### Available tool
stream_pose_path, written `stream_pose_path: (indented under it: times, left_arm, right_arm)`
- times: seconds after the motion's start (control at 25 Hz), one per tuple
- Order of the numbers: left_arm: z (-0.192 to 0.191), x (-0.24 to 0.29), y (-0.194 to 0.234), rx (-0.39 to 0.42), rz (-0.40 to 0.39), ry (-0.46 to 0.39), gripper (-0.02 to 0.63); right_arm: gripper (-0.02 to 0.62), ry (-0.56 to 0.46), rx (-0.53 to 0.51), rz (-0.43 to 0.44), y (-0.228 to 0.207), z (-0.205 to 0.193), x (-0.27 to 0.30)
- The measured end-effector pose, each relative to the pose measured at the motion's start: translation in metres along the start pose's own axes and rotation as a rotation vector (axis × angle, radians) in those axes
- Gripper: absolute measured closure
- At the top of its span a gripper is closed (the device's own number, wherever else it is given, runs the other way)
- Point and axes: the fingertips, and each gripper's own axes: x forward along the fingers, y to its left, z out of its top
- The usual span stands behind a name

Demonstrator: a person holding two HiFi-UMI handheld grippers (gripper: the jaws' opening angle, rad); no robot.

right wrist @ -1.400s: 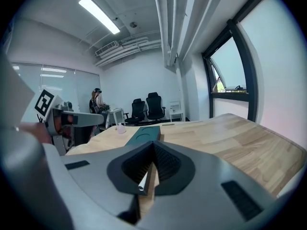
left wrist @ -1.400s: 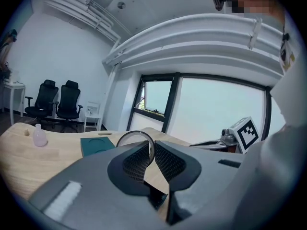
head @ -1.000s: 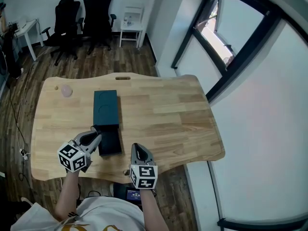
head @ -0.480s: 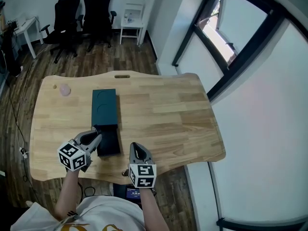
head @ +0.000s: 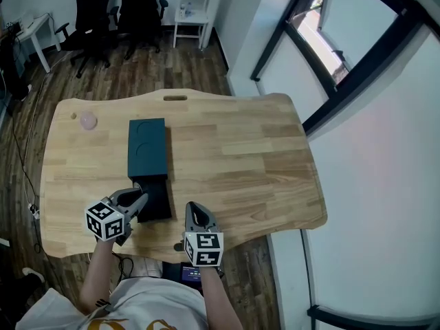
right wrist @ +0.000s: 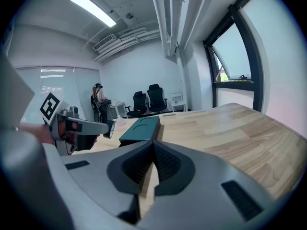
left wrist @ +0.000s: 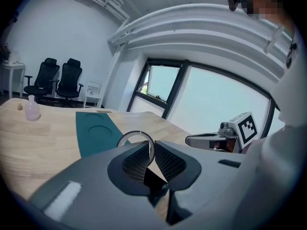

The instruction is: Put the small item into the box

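A long dark teal box (head: 147, 147) with two round hollows in its top lies on the wooden table (head: 234, 157). A black open part (head: 156, 199) sticks out at its near end. My left gripper (head: 139, 199) hangs at that black part's left edge, shut on a small round item with a thin silver rim (left wrist: 135, 132). In the left gripper view the jaws (left wrist: 149, 152) pinch the item's lower edge, with the teal box (left wrist: 93, 131) beyond. My right gripper (head: 193, 210) is shut and empty near the table's front edge, right of the box. Its view shows the box (right wrist: 141, 127) and the left gripper (right wrist: 76, 125).
A small pink bottle (head: 88, 120) stands at the table's far left corner. Black office chairs (head: 103, 12) and a white side table (head: 189, 9) are on the floor behind. A person (right wrist: 98, 102) stands far off. The table's front edge (head: 158, 256) is just under the grippers.
The head view has shifted a little, so the table sits slightly higher in frame. Both grippers stay by the box's near end, still shut.
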Motion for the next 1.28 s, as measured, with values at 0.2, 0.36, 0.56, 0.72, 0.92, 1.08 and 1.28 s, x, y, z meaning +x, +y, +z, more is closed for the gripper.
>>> stream_pose_path:
  times: [0.2,0.36,0.56,0.72,0.92,1.08,1.28]
  left_arm:
    - [-0.024,0.018,0.008,-0.024,-0.009,0.080,0.568]
    - [-0.040,0.028,0.014,-0.025,-0.007,0.153,0.568]
    - [-0.057,0.039,0.024,-0.039,0.006,0.224,0.568]
    - [-0.064,0.046,0.027,-0.034,0.003,0.265,0.568]
    - [-0.078,0.052,0.031,-0.030,0.004,0.346,0.568]
    - [-0.089,0.058,0.031,-0.040,-0.005,0.412,0.568]
    - [-0.100,0.064,0.034,-0.026,0.000,0.470,0.568]
  right_arm:
    - [0.591,0.039,0.009,0.002,-0.005,-0.010,0.010]
    - [0.591,0.057,0.012,-0.002,-0.010,-0.014,0.016]
    - [0.591,0.083,0.014,0.000,-0.013,-0.023,0.025]
    - [0.591,0.104,0.016,0.001,-0.015,-0.029,0.031]
    - [0.591,0.126,0.027,0.004,-0.018,-0.035,0.038]
    - [0.591,0.141,0.029,0.007,-0.019,-0.040,0.041]
    - [0.591,0.151,0.038,0.007,-0.022,-0.045,0.043]
